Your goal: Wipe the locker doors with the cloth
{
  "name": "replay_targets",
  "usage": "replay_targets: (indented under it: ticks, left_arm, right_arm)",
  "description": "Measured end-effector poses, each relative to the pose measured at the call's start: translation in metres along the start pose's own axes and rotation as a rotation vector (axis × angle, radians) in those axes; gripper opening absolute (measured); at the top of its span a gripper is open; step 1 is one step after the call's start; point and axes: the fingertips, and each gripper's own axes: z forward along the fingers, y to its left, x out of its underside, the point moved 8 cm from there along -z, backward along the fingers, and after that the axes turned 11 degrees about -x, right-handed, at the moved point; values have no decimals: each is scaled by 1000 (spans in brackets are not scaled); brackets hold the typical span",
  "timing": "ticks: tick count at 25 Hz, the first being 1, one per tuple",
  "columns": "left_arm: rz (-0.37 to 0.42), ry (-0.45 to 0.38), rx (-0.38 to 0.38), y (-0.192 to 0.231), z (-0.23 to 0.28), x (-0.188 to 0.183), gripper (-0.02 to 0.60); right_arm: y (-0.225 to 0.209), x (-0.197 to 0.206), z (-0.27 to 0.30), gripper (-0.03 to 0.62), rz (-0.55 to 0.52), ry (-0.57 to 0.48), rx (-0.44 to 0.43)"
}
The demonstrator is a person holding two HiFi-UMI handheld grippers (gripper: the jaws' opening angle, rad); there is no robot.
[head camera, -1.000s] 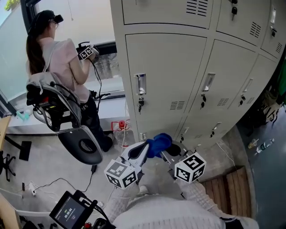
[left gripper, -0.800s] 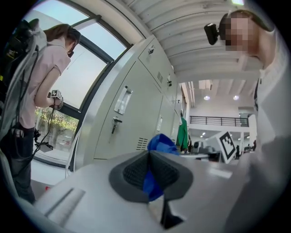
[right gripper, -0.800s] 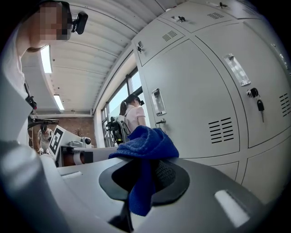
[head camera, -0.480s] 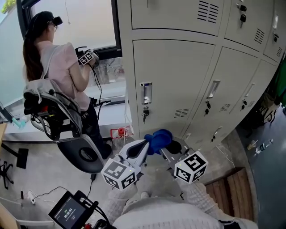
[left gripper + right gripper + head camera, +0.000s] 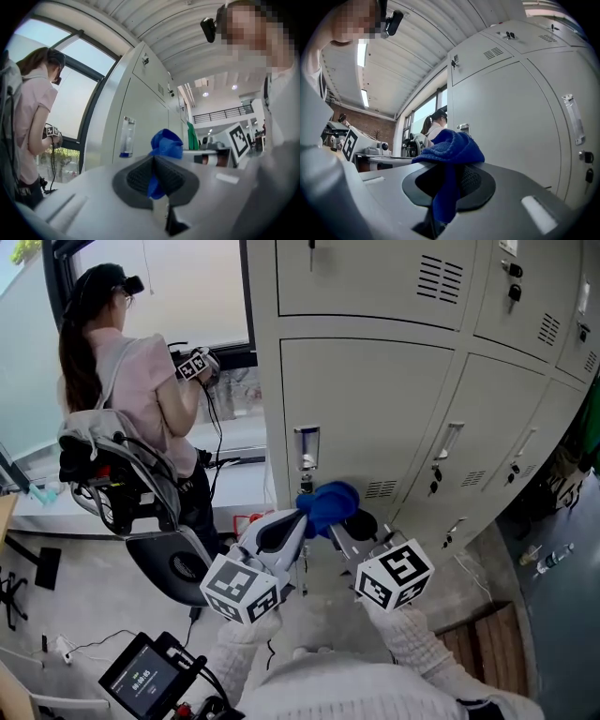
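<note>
Left gripper (image 5: 294, 521) and right gripper (image 5: 339, 531) are both clamped on the blue cloth (image 5: 328, 502). We bunch it ahead of the jaws as a pad, near the locker door (image 5: 375, 409) below the handle (image 5: 306, 446). Contact unclear.

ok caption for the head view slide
Left gripper and right gripper both hold a blue cloth before a grey locker door

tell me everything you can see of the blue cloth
The blue cloth is a soft, terry-looking rag bunched into a rounded wad. The left tool and the right tool both pinch it between shut pads, with a fold hanging down in each grip. It is held up before a grey locker door, near its handle. Whether it touches the door is unclear.
</note>
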Motion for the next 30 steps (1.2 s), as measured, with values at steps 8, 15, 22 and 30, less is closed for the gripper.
replay_targets:
  ticks: [8,15,22,30]
  left_arm:
    - [137,-165,-20,10,4,-80,6]
    - [249,-308,-32,17,18,-147,6]
    - [268,-337,-44,29,47,-177,5]
    - [245,-352,-24,32,54,-178,3]
  right_arm:
    - [-3,-76,30,49,-194,-80,19]
    - [-6,-155,58,49,-401,-149,33]
    - [-31,-187,78,49,-463,-142,45]
    - [-39,-192,80,49,-483,-125,-17]
